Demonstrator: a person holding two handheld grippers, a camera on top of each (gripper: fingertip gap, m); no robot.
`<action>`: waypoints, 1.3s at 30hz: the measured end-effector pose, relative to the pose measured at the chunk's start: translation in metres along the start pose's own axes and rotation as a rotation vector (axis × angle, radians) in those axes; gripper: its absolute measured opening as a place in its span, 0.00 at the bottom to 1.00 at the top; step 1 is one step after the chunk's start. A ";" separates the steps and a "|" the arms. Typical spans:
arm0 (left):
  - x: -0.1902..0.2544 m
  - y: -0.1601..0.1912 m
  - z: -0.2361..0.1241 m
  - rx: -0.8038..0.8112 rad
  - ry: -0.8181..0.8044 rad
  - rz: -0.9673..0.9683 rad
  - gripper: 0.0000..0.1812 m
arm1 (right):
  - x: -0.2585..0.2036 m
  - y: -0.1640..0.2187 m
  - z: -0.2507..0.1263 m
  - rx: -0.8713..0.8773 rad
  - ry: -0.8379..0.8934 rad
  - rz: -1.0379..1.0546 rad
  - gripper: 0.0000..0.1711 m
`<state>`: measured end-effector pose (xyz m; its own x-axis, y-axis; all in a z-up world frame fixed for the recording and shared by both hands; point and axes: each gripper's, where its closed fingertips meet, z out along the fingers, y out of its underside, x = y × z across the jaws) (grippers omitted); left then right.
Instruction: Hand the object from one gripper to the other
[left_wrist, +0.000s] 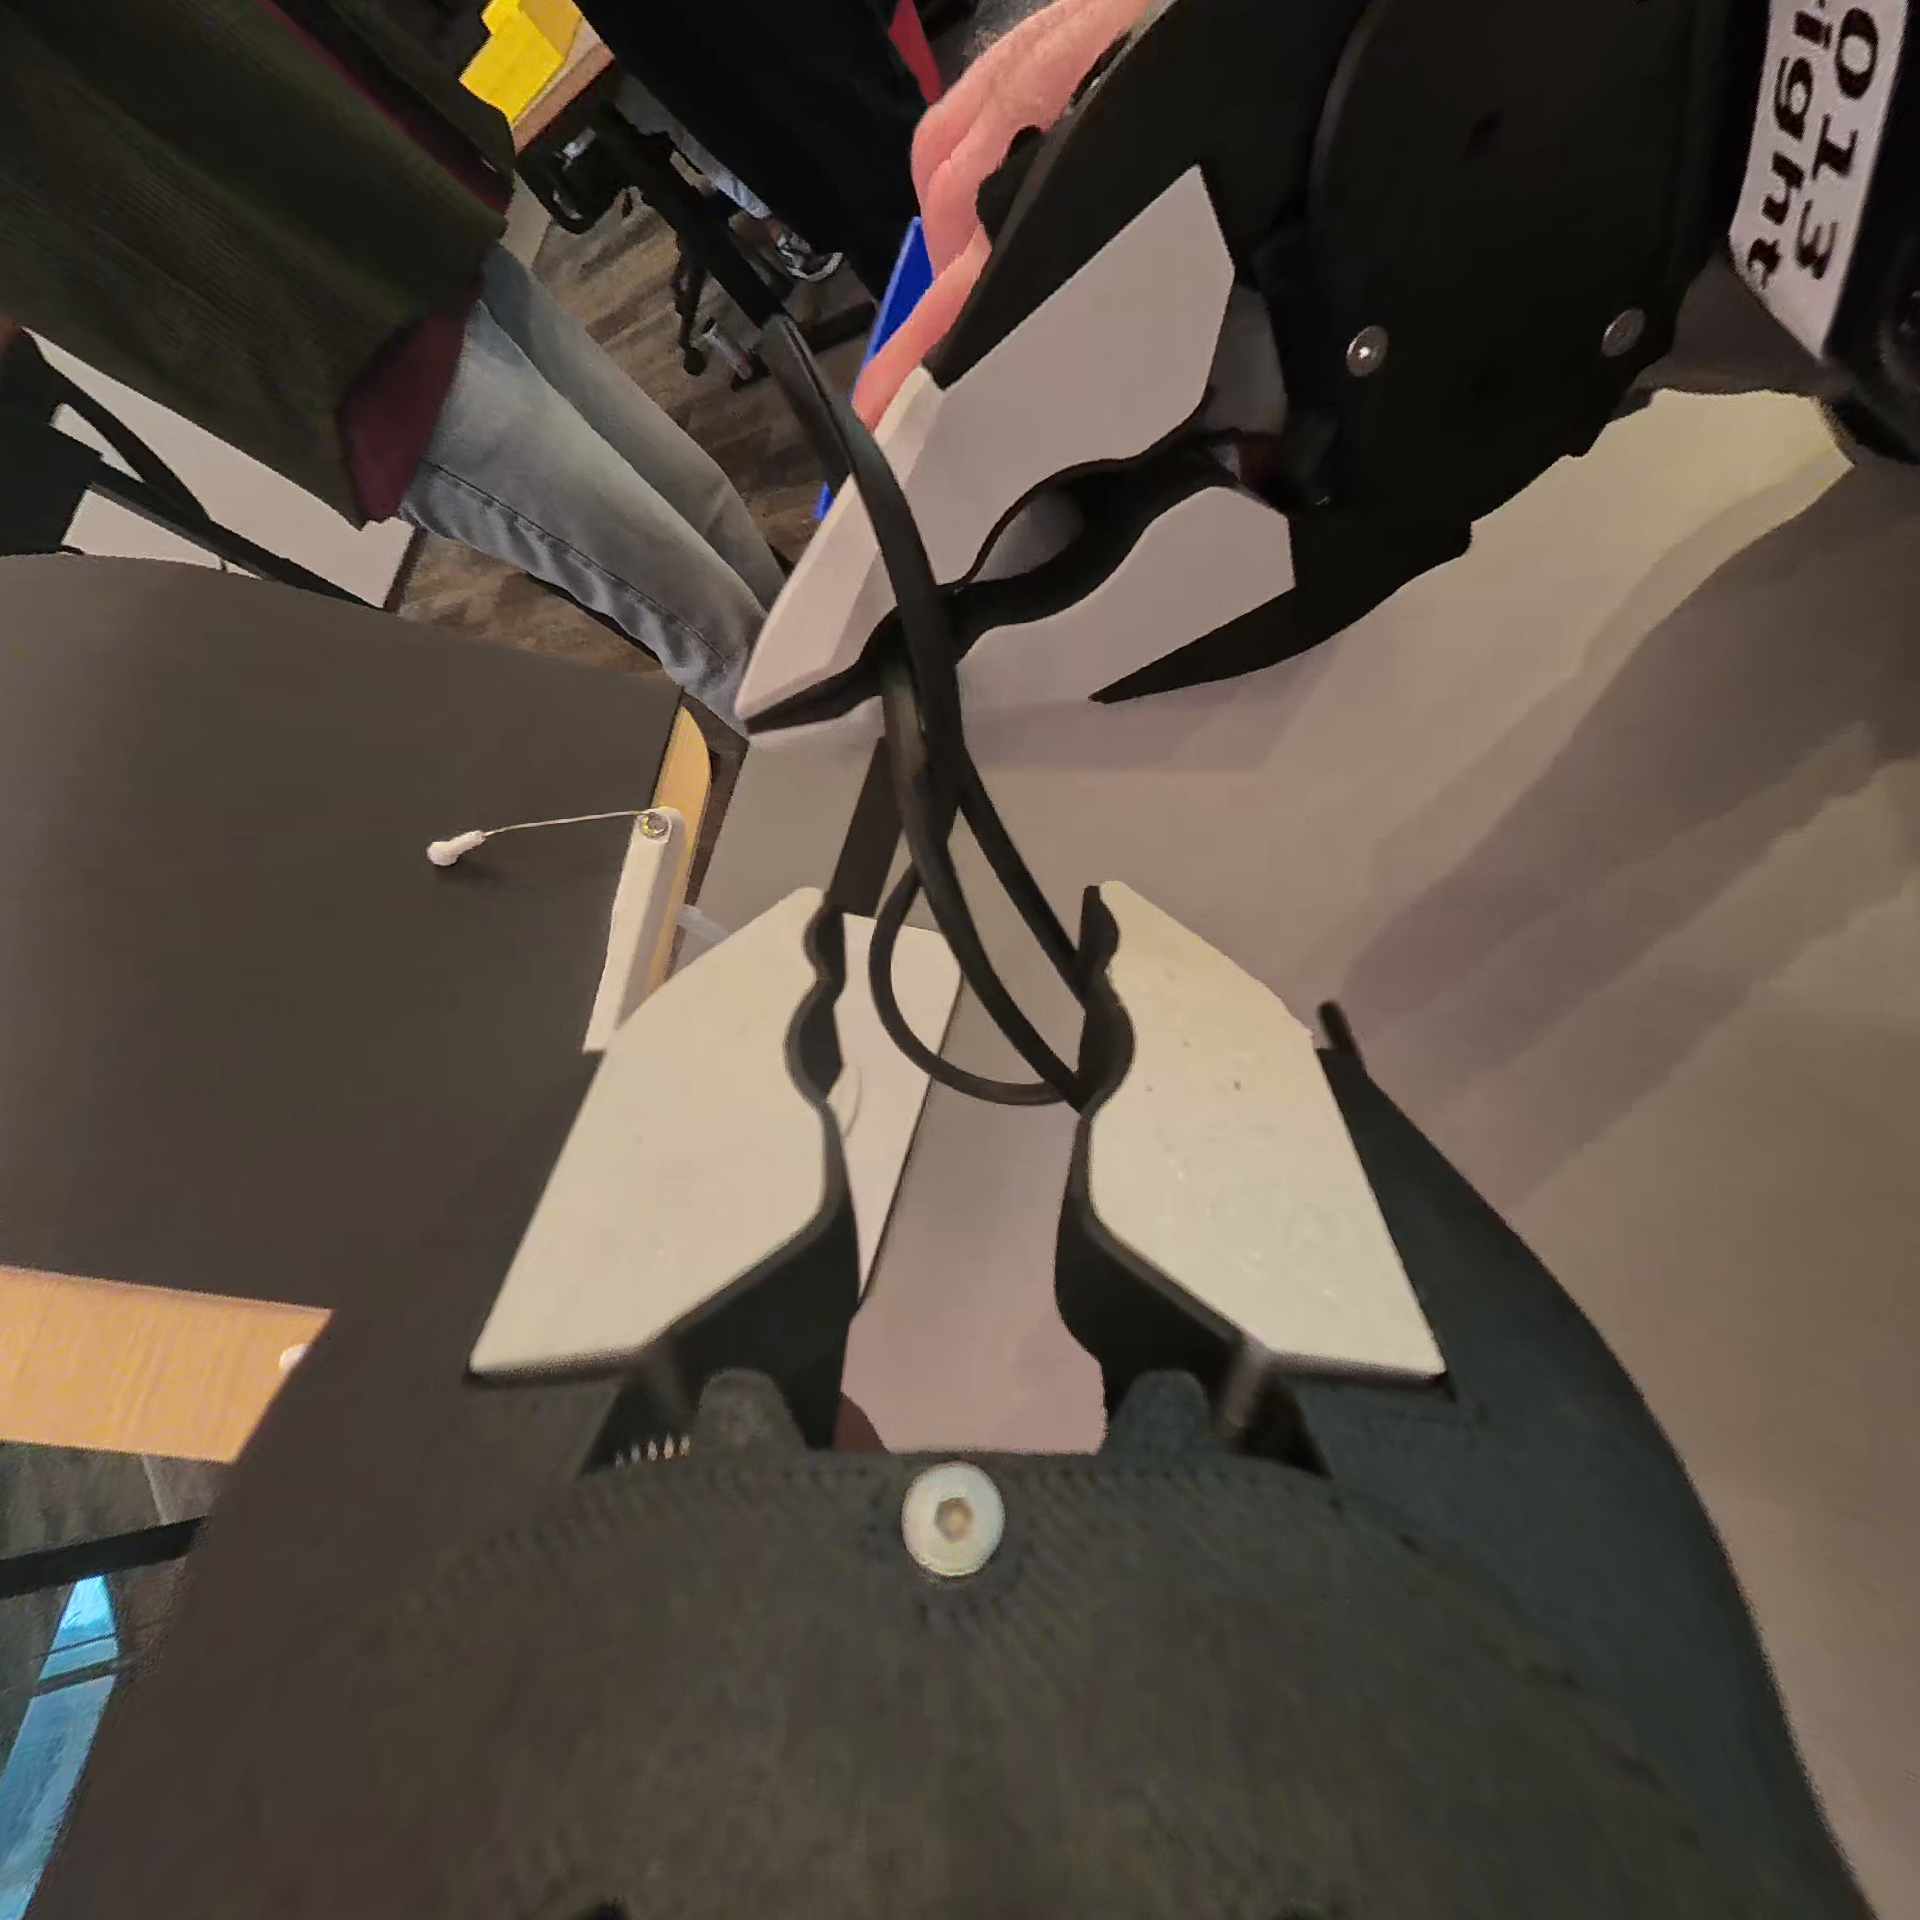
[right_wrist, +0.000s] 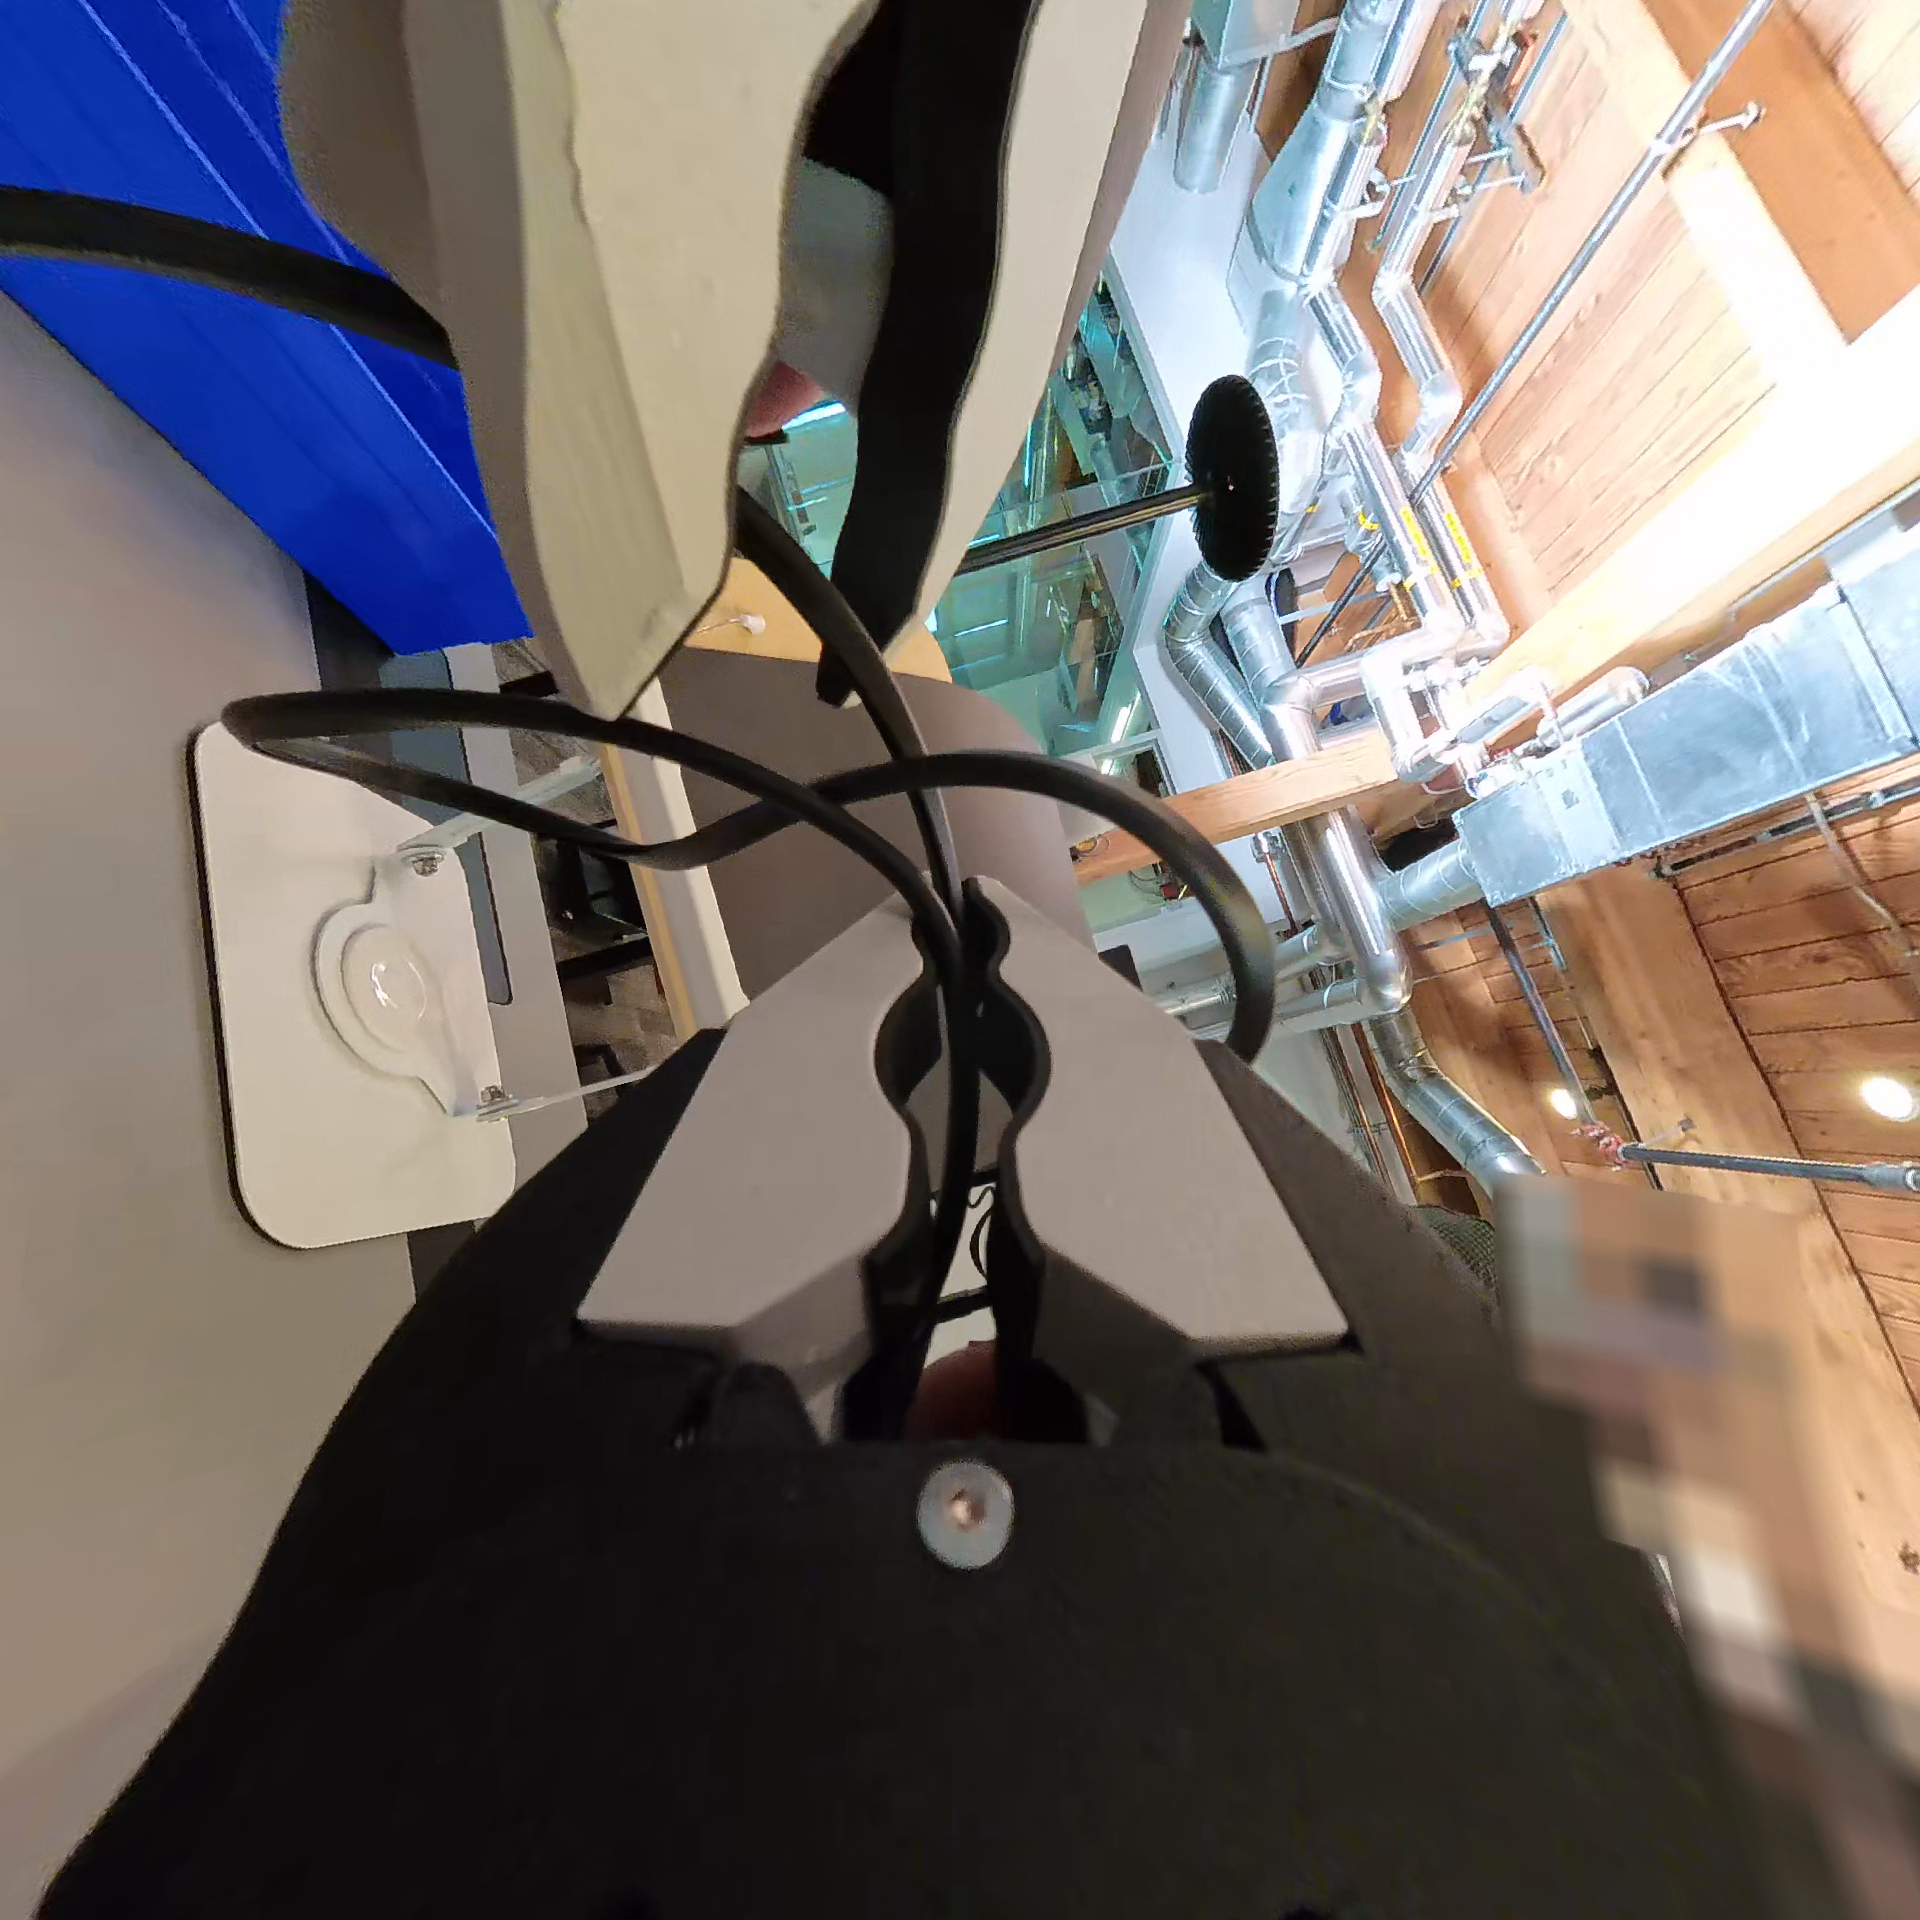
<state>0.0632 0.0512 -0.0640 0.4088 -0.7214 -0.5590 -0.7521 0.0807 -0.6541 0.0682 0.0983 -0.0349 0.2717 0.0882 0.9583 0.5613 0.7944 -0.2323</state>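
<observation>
cable: thin black rubber cable (left_wrist: 940, 831), looped, held in the air at frame centre in the left wrist view, between the two grippers; a loop hangs down into the left gripper's gap.
right gripper (right_wrist: 961, 914): clenched on the cable, grey fingers pinched together at the tips in the lower centre of the right wrist view; in the left wrist view it enters from the upper right (left_wrist: 873, 675).
left gripper (left_wrist: 956, 925): released, jaws well apart; the cable loop sits between them and touches the inner edge of the right-hand finger (left_wrist: 1226, 1122). Seen at top centre of the right wrist view (right_wrist: 769, 623).
tabletop: light grey surface (left_wrist: 1558, 883) below both grippers.
mat: dark sheet (left_wrist: 260, 935) at left of frame, beside the tabletop.
</observation>
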 end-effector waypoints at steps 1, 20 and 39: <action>-0.001 -0.001 0.000 0.007 -0.019 0.005 0.25 | 0.001 0.000 0.000 -0.001 0.003 0.010 0.00; -0.009 -0.010 0.027 0.088 -0.156 0.098 0.02 | 0.018 -0.018 -0.010 0.105 -0.004 0.166 0.00; -0.035 -0.009 0.009 0.137 -0.235 0.031 0.03 | 0.025 -0.029 -0.020 0.193 -0.063 0.240 0.20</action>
<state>0.0603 0.0814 -0.0430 0.5072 -0.5391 -0.6724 -0.6957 0.2045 -0.6886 0.0740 0.0654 -0.0074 0.3262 0.3189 0.8899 0.3266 0.8454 -0.4226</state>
